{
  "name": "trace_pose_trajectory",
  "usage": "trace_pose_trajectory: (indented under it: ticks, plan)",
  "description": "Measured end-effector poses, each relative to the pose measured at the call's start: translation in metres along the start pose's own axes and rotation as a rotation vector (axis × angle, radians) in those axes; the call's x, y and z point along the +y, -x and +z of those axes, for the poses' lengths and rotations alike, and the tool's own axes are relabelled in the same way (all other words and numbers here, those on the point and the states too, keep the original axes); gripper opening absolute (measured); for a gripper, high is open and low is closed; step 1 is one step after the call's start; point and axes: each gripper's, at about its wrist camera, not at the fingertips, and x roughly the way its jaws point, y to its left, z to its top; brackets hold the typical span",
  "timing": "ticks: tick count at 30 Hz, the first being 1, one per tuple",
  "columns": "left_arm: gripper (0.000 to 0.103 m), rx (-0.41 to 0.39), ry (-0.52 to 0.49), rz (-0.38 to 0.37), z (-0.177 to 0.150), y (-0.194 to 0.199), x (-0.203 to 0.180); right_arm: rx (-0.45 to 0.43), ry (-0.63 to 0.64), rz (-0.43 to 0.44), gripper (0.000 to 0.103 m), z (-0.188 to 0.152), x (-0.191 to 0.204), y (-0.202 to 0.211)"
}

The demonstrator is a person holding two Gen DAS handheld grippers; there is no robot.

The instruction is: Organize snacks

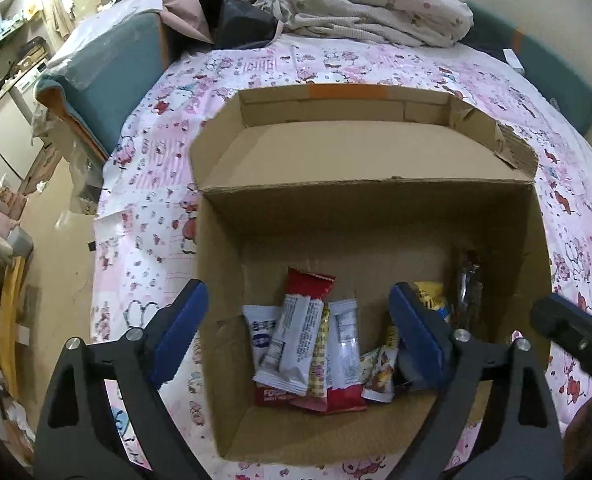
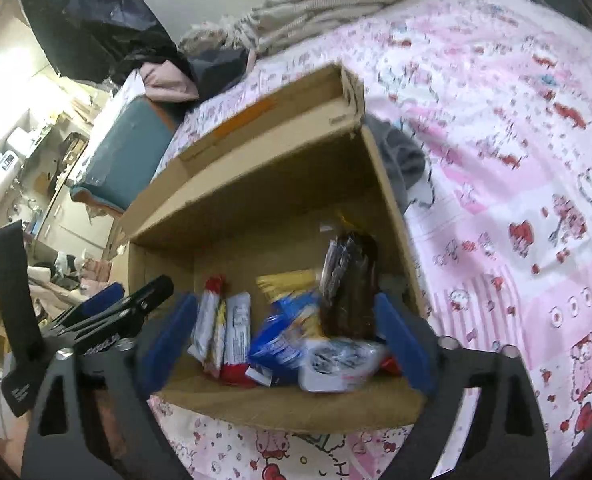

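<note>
I find the bed (image 1: 376,64) carrying the box (image 1: 360,216), snacks (image 1: 312,344) heaped at its 6 o'clock end. My left tool (image 1: 296,336) and right tool (image 2: 292,344) hang released above, gripping nothing.

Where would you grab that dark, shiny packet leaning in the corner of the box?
Probably by its upper end, coming straight down from above. The dark packet stands nearly upright against the cardboard box's right wall, top edge free, while other snacks crowd its base. The right gripper hangs open nearby.
</note>
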Motion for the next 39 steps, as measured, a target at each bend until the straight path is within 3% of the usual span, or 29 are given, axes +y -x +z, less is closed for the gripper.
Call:
trace_pose_trajectory:
  ticks: [10, 14, 17, 20, 23, 25, 30, 39]
  plan:
    - [0.090, -0.149, -0.001, -0.036, -0.017, 0.066, 0.029, -0.156, 0.089, 0.004, 0.095, -0.012, 0.028, 0.062]
    - [0.090, -0.222, 0.018, -0.011, -0.033, 0.094, 0.044, -0.220, 0.153, 0.031, 0.102, -0.027, 0.041, 0.086]
    - [0.090, -0.254, 0.031, -0.024, -0.047, 0.110, 0.057, -0.254, 0.213, -0.019, 0.103, -0.042, 0.052, 0.100]
    - [0.093, -0.266, 0.046, -0.030, -0.063, 0.121, 0.067, -0.268, 0.233, -0.055, 0.103, -0.058, 0.055, 0.109]
    - [0.103, -0.275, 0.072, -0.038, -0.079, 0.131, 0.076, -0.282, 0.235, -0.093, 0.103, -0.073, 0.057, 0.116]
    - [0.103, -0.263, 0.076, -0.048, -0.086, 0.132, 0.080, -0.303, 0.241, -0.145, 0.103, -0.084, 0.060, 0.122]
    - [0.103, -0.256, 0.060, -0.045, -0.109, 0.132, 0.081, -0.290, 0.216, -0.148, 0.103, -0.099, 0.056, 0.125]
    - [0.103, -0.194, 0.083, -0.077, -0.127, 0.121, 0.079, -0.252, 0.242, -0.212, 0.103, -0.107, 0.062, 0.096]
